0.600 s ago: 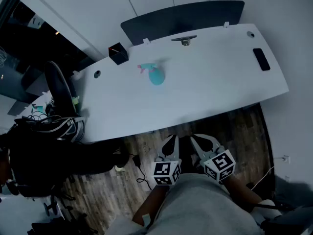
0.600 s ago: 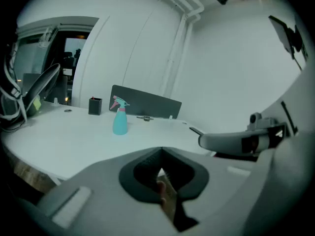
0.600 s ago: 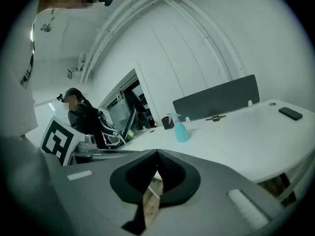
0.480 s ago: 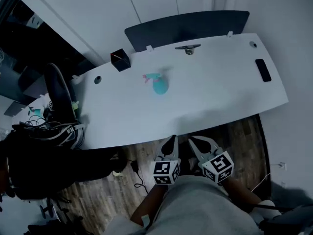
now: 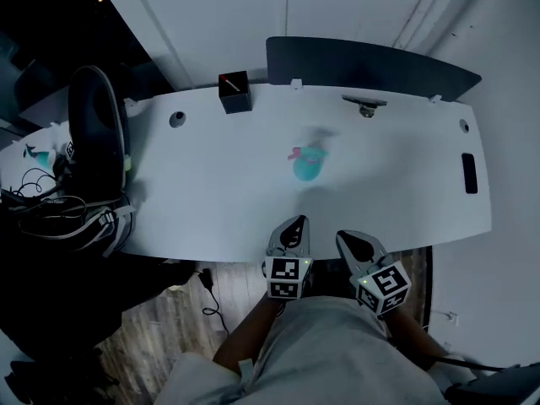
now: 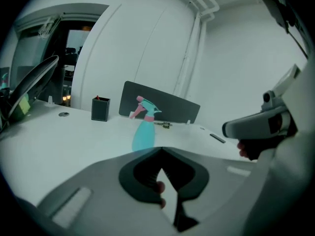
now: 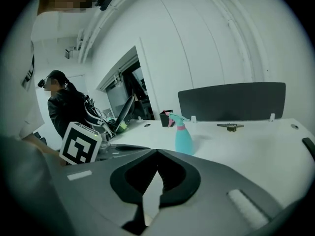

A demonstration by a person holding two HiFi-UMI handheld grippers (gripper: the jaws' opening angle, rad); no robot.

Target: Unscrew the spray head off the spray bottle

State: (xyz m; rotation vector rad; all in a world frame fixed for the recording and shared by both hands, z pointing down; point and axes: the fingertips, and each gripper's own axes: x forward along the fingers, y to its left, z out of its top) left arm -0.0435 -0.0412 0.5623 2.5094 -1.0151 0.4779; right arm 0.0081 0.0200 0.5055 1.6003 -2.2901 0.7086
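A teal spray bottle [image 5: 307, 165] with a pink and teal spray head stands upright in the middle of the white desk [image 5: 211, 201]. It also shows ahead in the left gripper view as the bottle [image 6: 144, 132] and in the right gripper view as the bottle [image 7: 183, 136]. My left gripper [image 5: 291, 232] and right gripper [image 5: 353, 244] hover side by side at the desk's near edge, well short of the bottle. Both are shut with nothing between their jaws.
A black pen cup [image 5: 234, 92] stands at the back left of the desk, a dark divider panel [image 5: 371, 67] along the back edge. A black flat device [image 5: 470, 173] lies at the far right. An office chair [image 5: 94, 137] and a person in black [image 7: 66, 109] are at the left.
The head camera has moved forward over the desk, so the bottle now lies closer in front of both grippers. The grippers now reach the desk's near edge; both stay shut.
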